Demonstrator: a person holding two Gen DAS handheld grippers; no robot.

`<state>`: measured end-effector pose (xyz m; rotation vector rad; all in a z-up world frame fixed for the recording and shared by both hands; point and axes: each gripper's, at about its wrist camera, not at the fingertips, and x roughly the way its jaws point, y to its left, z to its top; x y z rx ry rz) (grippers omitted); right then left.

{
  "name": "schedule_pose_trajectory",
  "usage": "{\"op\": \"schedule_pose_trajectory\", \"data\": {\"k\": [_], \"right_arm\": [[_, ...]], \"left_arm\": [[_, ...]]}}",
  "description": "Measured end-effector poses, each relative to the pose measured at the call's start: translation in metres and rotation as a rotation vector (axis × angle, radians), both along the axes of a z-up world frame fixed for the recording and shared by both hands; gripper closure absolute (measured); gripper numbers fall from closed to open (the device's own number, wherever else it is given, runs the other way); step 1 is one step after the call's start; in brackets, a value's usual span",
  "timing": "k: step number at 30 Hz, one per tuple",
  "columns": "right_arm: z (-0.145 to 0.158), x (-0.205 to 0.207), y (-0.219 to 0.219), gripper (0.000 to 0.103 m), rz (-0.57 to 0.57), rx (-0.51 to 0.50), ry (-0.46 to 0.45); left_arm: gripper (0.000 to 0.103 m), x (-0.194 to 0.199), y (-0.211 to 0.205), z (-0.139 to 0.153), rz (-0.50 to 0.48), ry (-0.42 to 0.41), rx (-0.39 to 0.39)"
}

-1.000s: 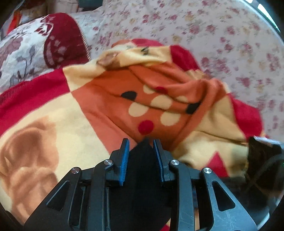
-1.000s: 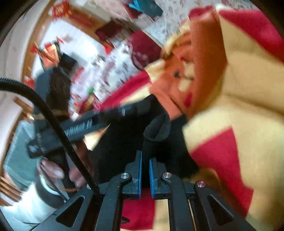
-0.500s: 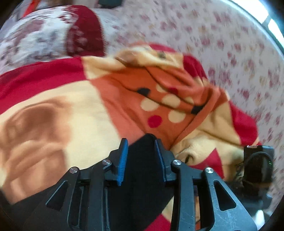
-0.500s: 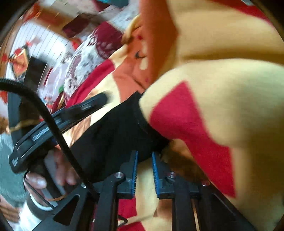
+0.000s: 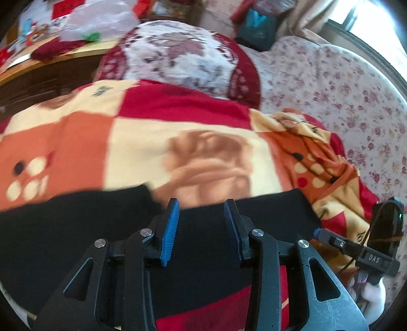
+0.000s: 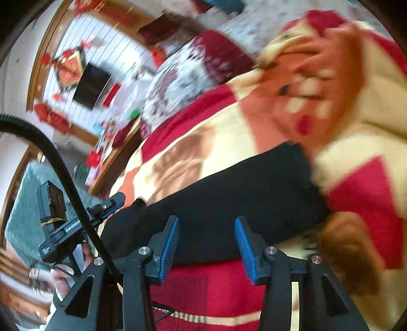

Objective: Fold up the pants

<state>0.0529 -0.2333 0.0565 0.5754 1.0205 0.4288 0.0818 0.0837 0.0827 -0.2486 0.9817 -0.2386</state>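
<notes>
Black pants (image 5: 203, 254) on patchwork blanket (image 5: 157, 132)
Red, cream, orange squares, dotted; floral sheet (image 5: 343, 89); blue pads (image 5: 170, 229).

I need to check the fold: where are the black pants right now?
The black pants lie stretched across the patterned blanket, just ahead of both gripper cameras, beneath the fingertips in each wrist view.

Floral sofa (image 5: 330, 84), bright window (image 5: 376, 15), wooden table (image 5: 51, 61), white panelled wall (image 6: 84, 45)

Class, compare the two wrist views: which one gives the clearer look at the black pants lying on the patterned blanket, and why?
The right wrist view: the black pants show as one long band across the patterned blanket, with an end edge visible. The left wrist view shows the pants too, but the left gripper covers their middle.
</notes>
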Motion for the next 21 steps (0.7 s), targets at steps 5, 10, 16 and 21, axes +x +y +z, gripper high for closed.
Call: {"op": "schedule_pose_trajectory", "data": {"k": [5,10,16,21], "right_arm": [[-0.007,0.011,0.052,0.053,0.142,-0.046,0.023],[-0.008,0.016,0.103,0.053,0.287,-0.080,0.009],[-0.011,0.011,0.148,0.053,0.400,-0.060,0.000],[-0.007,0.021,0.184,0.052,0.478,-0.075,-0.050]], "left_arm": [[0.068,-0.032,0.030,-0.006,0.094,-0.006,0.024],[0.068,-0.056,0.068,-0.012,0.197,0.015,0.004],[0.068,-0.080,0.119,-0.011,0.334,0.009,-0.001],[0.068,-0.106,0.162,-0.014,0.461,0.008,0.000]]}}
